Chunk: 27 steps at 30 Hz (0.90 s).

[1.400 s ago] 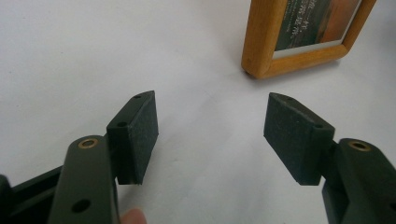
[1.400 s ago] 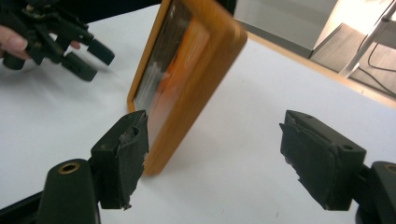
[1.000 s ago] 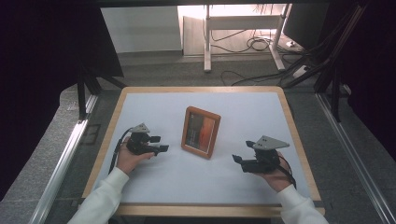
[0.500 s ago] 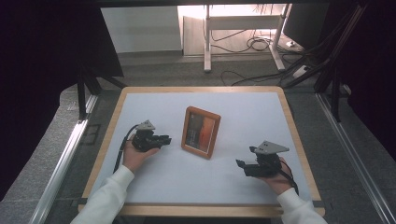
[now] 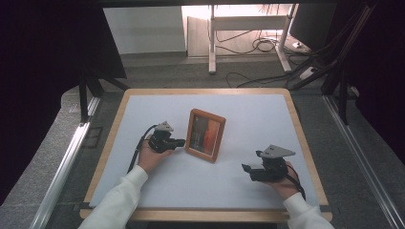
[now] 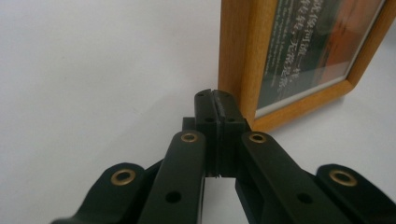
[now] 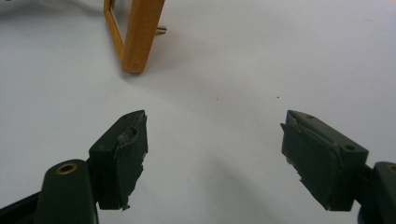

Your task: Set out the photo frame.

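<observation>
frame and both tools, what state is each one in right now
frame: upright on the table, propped on a back stand, untouched
left tool: shut, empty, tips close beside the frame's left edge
right tool: open, empty, low over the table, well apart from the frame

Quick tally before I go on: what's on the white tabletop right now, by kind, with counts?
Wooden picture frame: 1, standing upright near the middle of the table.
Hand-held tongs: 2, the left tongs shut beside the frame, the right tongs open and apart from it.
Total: 3
</observation>
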Each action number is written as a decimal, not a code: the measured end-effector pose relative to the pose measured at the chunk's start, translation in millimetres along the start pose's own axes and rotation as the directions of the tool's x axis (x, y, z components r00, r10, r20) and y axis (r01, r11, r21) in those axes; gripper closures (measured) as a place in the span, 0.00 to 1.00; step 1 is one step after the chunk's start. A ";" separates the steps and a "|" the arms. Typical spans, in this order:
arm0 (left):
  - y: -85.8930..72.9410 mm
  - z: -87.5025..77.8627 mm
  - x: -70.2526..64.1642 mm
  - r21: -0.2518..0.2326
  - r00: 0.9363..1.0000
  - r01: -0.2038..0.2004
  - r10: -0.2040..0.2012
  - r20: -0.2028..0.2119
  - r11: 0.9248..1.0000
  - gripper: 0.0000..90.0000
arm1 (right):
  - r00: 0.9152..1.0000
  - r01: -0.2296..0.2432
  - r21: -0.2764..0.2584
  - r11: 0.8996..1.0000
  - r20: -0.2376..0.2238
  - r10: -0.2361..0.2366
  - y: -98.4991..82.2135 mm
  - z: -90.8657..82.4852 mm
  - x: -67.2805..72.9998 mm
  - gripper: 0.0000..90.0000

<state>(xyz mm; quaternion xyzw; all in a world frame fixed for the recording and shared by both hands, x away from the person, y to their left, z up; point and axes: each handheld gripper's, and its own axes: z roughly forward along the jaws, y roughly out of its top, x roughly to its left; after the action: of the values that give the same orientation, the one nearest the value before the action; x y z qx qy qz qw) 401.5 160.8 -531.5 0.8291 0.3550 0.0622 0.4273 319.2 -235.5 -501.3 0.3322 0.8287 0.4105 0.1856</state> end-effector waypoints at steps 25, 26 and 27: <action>-1.8 5.9 -2.3 0.036 1.000 -0.013 0.013 -0.002 0.999 1.00 | 1.000 0.013 0.014 1.000 0.010 -0.013 -0.6 2.4 1.1 0.26; -1.9 5.9 -2.5 0.036 1.000 -0.014 0.014 -0.002 0.999 1.00 | 1.000 0.015 0.015 1.000 0.010 -0.015 -0.6 2.1 0.8 0.26; -1.9 5.7 -2.7 0.037 1.000 -0.015 0.015 -0.001 0.999 1.00 | 1.000 0.014 0.014 1.000 0.011 -0.015 -0.6 1.8 0.8 0.26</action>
<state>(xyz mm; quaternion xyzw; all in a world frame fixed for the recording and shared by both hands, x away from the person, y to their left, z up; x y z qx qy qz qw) 400.8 155.9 -536.1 0.8395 0.3500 0.0593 0.4114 319.5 -234.2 -502.9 0.3298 0.8329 0.4013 0.1908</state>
